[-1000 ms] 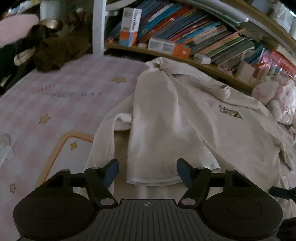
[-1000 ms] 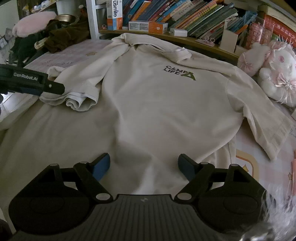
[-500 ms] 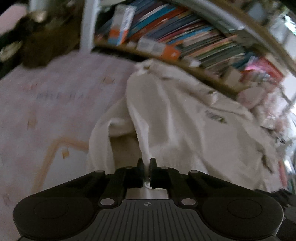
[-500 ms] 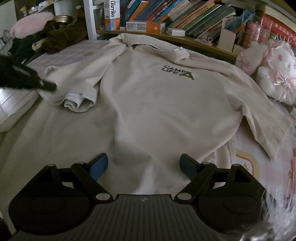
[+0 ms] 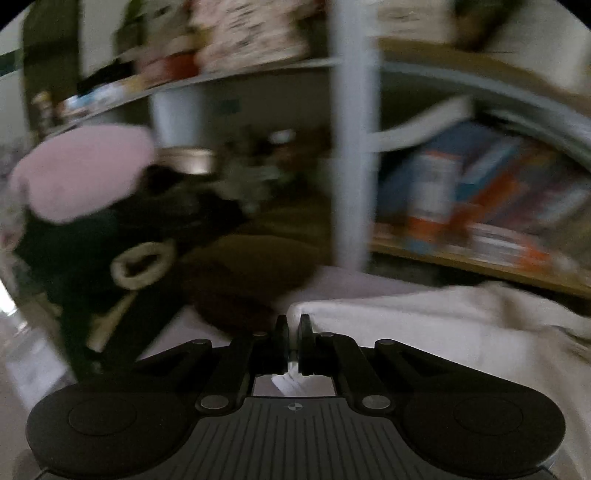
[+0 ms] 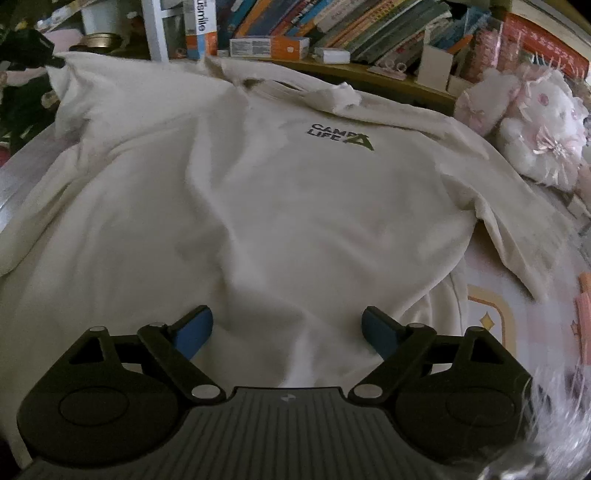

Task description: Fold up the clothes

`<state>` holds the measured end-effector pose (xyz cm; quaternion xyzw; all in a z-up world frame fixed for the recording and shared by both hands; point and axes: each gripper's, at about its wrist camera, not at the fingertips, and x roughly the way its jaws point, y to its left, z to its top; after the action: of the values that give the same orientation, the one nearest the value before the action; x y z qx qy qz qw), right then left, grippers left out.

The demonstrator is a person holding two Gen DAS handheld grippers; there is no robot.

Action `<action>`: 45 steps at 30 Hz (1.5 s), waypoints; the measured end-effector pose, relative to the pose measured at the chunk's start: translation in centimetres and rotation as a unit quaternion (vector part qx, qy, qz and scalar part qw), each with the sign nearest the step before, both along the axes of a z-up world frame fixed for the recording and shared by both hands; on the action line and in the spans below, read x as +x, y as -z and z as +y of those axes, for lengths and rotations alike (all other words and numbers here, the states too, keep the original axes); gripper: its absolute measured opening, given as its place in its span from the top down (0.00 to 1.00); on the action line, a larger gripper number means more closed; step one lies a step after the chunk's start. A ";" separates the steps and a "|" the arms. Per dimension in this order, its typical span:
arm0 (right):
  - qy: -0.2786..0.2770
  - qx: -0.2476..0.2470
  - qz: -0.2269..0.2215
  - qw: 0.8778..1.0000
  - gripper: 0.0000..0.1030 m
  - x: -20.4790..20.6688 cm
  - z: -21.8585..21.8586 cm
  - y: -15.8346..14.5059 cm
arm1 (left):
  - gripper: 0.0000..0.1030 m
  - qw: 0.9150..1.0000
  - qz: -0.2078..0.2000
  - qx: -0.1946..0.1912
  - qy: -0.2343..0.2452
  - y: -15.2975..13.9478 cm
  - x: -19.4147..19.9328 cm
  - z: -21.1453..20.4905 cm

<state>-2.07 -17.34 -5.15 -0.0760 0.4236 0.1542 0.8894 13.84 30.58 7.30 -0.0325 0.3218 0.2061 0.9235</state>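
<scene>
A cream T-shirt with a "CAMP LIFE" print lies face up on the bed, collar toward the bookshelf. My left gripper is shut on the hem of its left sleeve, which is lifted and pulled outward. In the right wrist view that sleeve stretches to the upper left, where the dark left gripper holds its end. My right gripper hovers over the shirt's lower hem. Its jaws are opening, with fabric lying below them and nothing pinched.
A bookshelf packed with books runs along the far side. Pink-white plush toys sit at the right. A pink cushion and dark clothes lie beyond the left sleeve, beside a white shelf post. Pink bedspread shows at right.
The left gripper shut on the folded-in sleeve hem, then swung up and out to the left, unfolding the sleeve flat. The right gripper stayed put, its jaws slightly wider.
</scene>
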 end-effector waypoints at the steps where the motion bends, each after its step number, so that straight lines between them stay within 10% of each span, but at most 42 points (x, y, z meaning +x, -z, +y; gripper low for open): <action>1: 0.004 -0.001 0.001 1.000 0.14 0.0 0.1 0.0 | 0.97 1.000 0.008 0.001 -0.011 0.5 0.7 0.7; 8: 0.021 -0.002 0.002 1.000 0.12 0.1 0.4 0.2 | 0.64 0.996 0.076 0.015 -0.054 3.7 2.0 1.1; 17: 0.025 -0.002 0.002 1.000 0.11 0.4 0.7 0.2 | 0.37 0.998 0.041 -0.003 0.041 2.6 -5.1 -3.4; 30: 0.046 -0.001 -0.006 0.999 0.17 -1.1 -3.4 -2.7 | 0.30 0.980 0.106 -0.021 0.168 6.1 -18.1 -14.0; 45: 0.080 -0.016 0.073 0.994 0.40 -6.2 -10.6 -3.0 | 0.34 0.981 0.130 -0.066 0.128 6.8 -25.2 -14.0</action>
<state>-8.25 -27.90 -2.15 -0.0444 0.4941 0.0810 0.8645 -11.36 16.54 0.54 -0.0251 0.4531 0.0666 0.8886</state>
